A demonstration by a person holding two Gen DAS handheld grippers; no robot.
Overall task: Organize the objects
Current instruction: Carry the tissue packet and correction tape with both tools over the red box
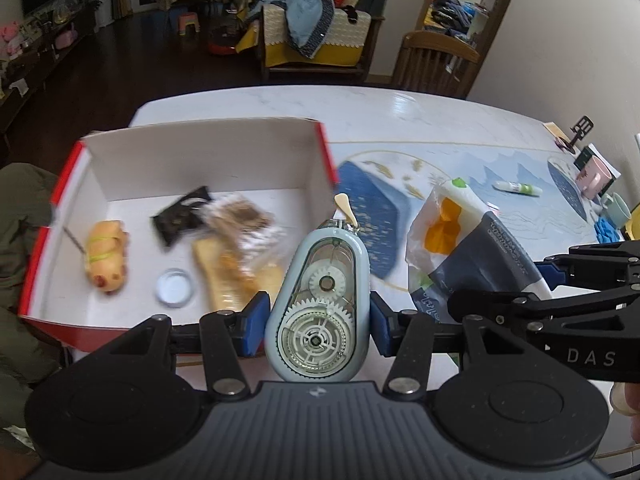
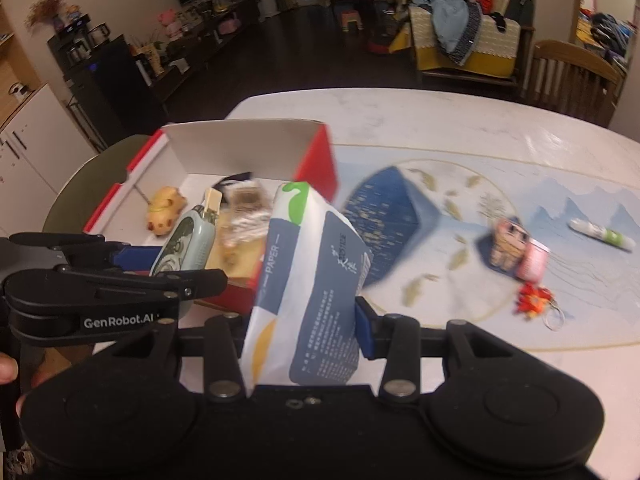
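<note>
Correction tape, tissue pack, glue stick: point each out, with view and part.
correction tape (image 1: 318,304): left wrist view, on its clear gear window, between the blue pads.
tissue pack (image 2: 316,280): right wrist view, on the blue printed face.
glue stick (image 1: 518,188): left wrist view, on the middle of its white body, lying on the mat.

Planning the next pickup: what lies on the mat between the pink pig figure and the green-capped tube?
Nothing: in the right wrist view, the mat is bare between the pig figure and the tube.

Upright correction tape (image 1: 318,304), tilted tissue pack (image 2: 308,300)
</note>
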